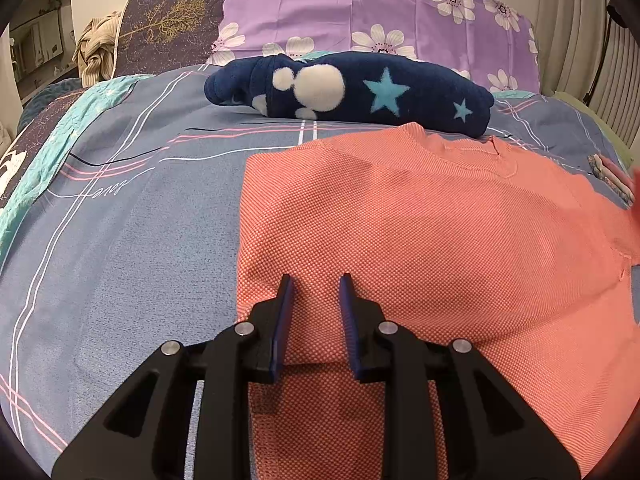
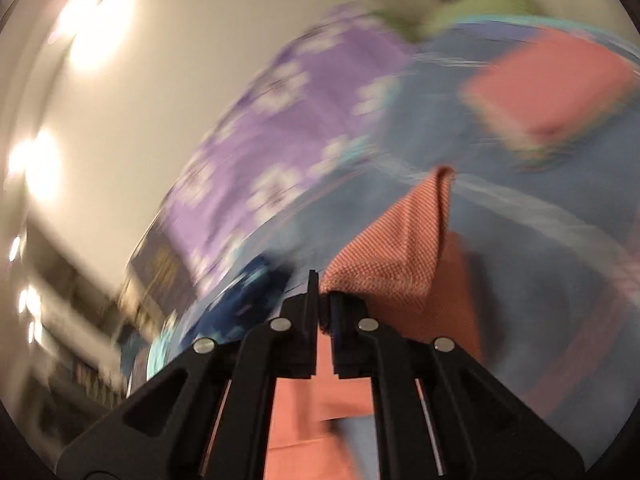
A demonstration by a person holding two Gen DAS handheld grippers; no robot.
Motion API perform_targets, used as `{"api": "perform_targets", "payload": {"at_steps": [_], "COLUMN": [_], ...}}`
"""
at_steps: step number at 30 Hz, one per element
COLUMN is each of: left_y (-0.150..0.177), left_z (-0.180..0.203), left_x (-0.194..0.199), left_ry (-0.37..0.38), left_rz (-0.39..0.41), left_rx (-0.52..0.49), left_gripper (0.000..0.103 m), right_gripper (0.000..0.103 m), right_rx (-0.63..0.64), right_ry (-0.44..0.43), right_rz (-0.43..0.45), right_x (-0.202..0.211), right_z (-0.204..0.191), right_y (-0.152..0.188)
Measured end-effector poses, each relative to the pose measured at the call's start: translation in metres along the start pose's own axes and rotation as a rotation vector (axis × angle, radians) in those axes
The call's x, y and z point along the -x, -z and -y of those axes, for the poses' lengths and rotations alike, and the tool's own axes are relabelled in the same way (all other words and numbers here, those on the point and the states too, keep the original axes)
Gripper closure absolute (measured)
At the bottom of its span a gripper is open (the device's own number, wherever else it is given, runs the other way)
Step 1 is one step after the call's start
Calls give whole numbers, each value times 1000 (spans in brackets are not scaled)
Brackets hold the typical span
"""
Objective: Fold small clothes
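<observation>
A coral knitted shirt (image 1: 420,220) lies spread on the blue checked bedsheet (image 1: 120,220), its neckline towards the pillows. My left gripper (image 1: 316,282) rests low on the shirt's near left part. Its blue pads stand a little apart, with the fabric running flat between them and not pinched. In the blurred right wrist view, my right gripper (image 2: 322,286) is shut on a corner of the coral shirt (image 2: 400,248). That corner is lifted off the sheet and stands up as a peaked flap beyond the fingertips.
A rolled navy fleece garment (image 1: 348,88) with stars and white dots lies beyond the shirt, before a purple floral pillow (image 1: 380,8). A folded coral piece (image 2: 552,88) sits farther along the bed. A beige striped cloth (image 1: 96,48) is bunched at the far left.
</observation>
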State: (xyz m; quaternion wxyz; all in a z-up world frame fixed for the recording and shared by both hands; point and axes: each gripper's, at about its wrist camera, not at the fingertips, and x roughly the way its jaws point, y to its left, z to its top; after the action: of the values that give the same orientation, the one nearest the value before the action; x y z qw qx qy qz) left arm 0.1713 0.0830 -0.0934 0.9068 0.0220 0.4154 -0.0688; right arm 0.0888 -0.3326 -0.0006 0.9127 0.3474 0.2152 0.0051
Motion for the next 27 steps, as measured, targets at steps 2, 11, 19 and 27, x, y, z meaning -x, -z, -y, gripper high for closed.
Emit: {"api": "perform_targets", "payload": {"at_steps": [2,11,19,27], "left_y": [0,0,0,-11], "left_z": [0,-5,-5,-8], "left_x": [0,0,0,23], "left_ry": [3,38,61,250], "left_rz": [1,0,-2,33], "left_rx": [2,23,24,172], "left_gripper": [77,75,70,53], "right_gripper": [97,91,65,56], "right_rx": [115,422,371,584], "right_ry": [-70,-106,-128,-221], "right_rz": [-81,-482,-449,-535], "right_x": [-37,-136,-122,-122], "right_z": [-52,-103,-89,-122], "right_y": [23,161,165,199]}}
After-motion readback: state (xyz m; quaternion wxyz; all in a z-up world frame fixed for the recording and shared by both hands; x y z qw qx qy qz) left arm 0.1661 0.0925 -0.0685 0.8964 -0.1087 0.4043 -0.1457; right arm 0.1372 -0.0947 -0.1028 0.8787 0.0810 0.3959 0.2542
